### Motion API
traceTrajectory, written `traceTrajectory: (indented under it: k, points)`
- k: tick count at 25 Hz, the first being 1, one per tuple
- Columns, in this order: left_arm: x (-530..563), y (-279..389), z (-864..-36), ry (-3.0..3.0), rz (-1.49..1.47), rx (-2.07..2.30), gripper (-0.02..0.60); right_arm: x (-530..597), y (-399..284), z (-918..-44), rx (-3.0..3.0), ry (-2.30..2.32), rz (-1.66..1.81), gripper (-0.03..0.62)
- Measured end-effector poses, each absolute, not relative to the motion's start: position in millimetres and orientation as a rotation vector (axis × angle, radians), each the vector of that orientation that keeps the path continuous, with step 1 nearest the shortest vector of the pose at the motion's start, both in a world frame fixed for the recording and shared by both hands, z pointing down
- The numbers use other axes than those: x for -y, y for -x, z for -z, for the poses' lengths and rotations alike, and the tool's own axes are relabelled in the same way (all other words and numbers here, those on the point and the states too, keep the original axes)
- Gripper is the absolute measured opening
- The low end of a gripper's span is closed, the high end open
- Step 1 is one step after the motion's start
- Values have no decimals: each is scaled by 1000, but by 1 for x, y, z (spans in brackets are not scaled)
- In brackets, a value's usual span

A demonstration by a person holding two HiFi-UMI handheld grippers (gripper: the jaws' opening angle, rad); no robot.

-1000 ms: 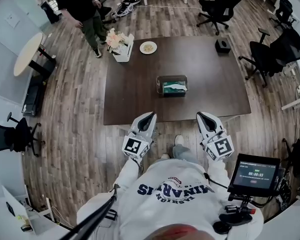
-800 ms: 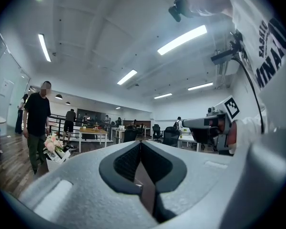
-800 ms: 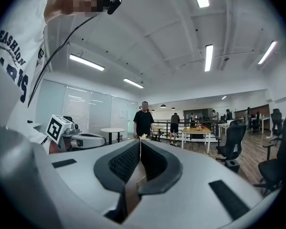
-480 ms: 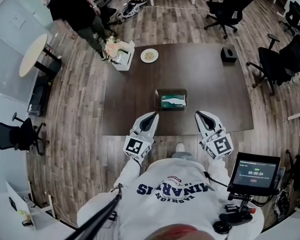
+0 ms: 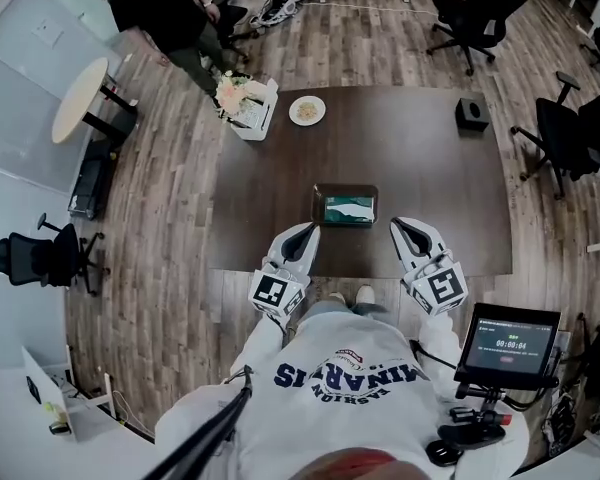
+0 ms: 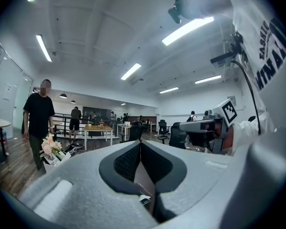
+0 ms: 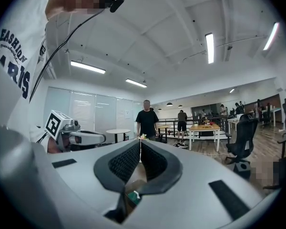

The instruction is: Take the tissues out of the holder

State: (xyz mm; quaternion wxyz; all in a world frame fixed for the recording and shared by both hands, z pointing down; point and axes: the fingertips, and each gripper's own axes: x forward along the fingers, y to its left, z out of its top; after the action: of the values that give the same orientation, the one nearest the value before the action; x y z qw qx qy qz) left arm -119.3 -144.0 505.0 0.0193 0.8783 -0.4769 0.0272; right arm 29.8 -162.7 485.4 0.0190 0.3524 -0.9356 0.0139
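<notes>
1. The holder [image 5: 318, 206], a dark open-topped box, stands on the brown table [image 5: 420, 168], close to the table's near edge.
2. The tissues [image 5: 350, 209] lie inside the holder, white over green, and have not been taken out.
3. The left gripper [image 5: 307, 230] hangs just short of the holder on its left side, apart from it. Its jaws are clenched tip to tip with nothing between them.
4. The right gripper [image 5: 399, 226] hangs just short of the holder on its right side, also apart from it. Its jaws are pressed together and empty.
5. The holder sits between the lines of the 2 grippers, a little beyond their tips.
6. Beyond the holder to the left are a small plate [image 5: 307, 110] and a white box of flowers [image 5: 248, 101].
7. Beyond the holder to the right, well apart from it, sits a small black box [image 5: 471, 114].
8. A person in black [image 5: 165, 8] stands on the wooden floor, farther from the holder than the flowers.
</notes>
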Motion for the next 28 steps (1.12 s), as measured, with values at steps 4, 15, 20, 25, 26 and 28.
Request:
traceTrajectory:
  k: [4,15,20,25,26,28]
  points:
    - [168,116,-507,-2745,-130,1463,8,188,-34,-486,2907,-1122,-45,9]
    - [191,119,-510,-2775,-139,1425,8,203,-38,-491,2852,-1152,-53,9]
    - [201,117,-551,-2746,-293,1366,8,211,-36,-512,2811,-1121,-84,9]
    - [226,119,-616,-2655,-552,1271,8,214,-32,-519,2775,-1106,-101,9]
    - [232,117,-628,-2641,-606,1243,8,214,-33,-518,2774,-1109,-102,9]
    - [245,113,-650,-2623,-716,1180,9,213,-34,-517,2774,-1119,-108,9]
